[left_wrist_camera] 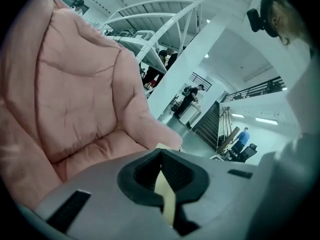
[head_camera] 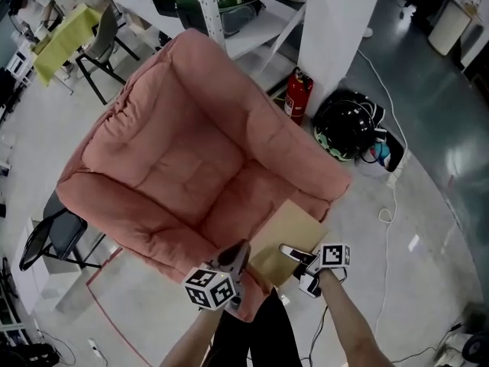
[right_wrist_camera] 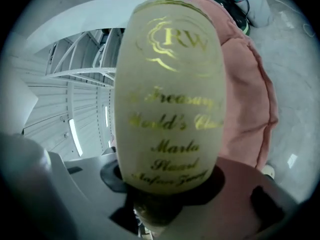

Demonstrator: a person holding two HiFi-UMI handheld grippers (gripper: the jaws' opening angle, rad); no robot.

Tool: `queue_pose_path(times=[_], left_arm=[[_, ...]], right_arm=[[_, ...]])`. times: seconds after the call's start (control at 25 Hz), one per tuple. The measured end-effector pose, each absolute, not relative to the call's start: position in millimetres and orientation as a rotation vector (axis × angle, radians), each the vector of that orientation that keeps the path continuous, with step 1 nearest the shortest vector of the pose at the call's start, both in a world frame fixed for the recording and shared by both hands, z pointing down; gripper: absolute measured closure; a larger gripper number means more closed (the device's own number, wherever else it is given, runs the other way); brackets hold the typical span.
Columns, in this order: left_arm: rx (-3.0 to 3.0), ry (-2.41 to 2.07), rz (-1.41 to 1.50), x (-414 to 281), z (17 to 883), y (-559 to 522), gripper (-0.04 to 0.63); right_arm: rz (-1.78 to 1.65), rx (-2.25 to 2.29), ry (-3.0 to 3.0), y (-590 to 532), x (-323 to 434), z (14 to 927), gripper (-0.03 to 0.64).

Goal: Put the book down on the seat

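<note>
A tan book [head_camera: 286,238] hangs over the front right arm of a big pink armchair [head_camera: 176,159], held between both grippers. My left gripper [head_camera: 235,260] is at the book's near left corner. In the left gripper view its jaws [left_wrist_camera: 162,179] are shut on a thin cream edge of the book [left_wrist_camera: 165,196], with the pink seat [left_wrist_camera: 75,84] beyond. My right gripper [head_camera: 294,253] holds the book's near right edge. In the right gripper view the book's spine with gold lettering [right_wrist_camera: 167,84] fills the jaws [right_wrist_camera: 165,184], which are shut on it.
A red fire extinguisher [head_camera: 296,95] and a black helmet-like bundle [head_camera: 348,125] lie behind the chair by a white pillar [head_camera: 336,21]. A white cable [head_camera: 391,197] runs across the floor on the right. A black chair [head_camera: 50,235] stands to the left.
</note>
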State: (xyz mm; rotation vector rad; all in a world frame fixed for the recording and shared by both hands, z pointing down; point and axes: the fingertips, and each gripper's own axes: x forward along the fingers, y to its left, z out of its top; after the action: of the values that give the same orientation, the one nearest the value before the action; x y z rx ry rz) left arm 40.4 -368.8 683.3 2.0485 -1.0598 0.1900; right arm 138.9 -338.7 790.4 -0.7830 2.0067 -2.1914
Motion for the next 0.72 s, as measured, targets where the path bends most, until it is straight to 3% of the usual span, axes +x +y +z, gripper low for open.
queue_pose_path(times=[0.72], left_arm=[[1.971,-0.955,0.283,45.6,766.7,-371.3,0.584]], right_arm=[[-2.372,-0.877,2.010,-371.4,123.4,899.8,0.385]])
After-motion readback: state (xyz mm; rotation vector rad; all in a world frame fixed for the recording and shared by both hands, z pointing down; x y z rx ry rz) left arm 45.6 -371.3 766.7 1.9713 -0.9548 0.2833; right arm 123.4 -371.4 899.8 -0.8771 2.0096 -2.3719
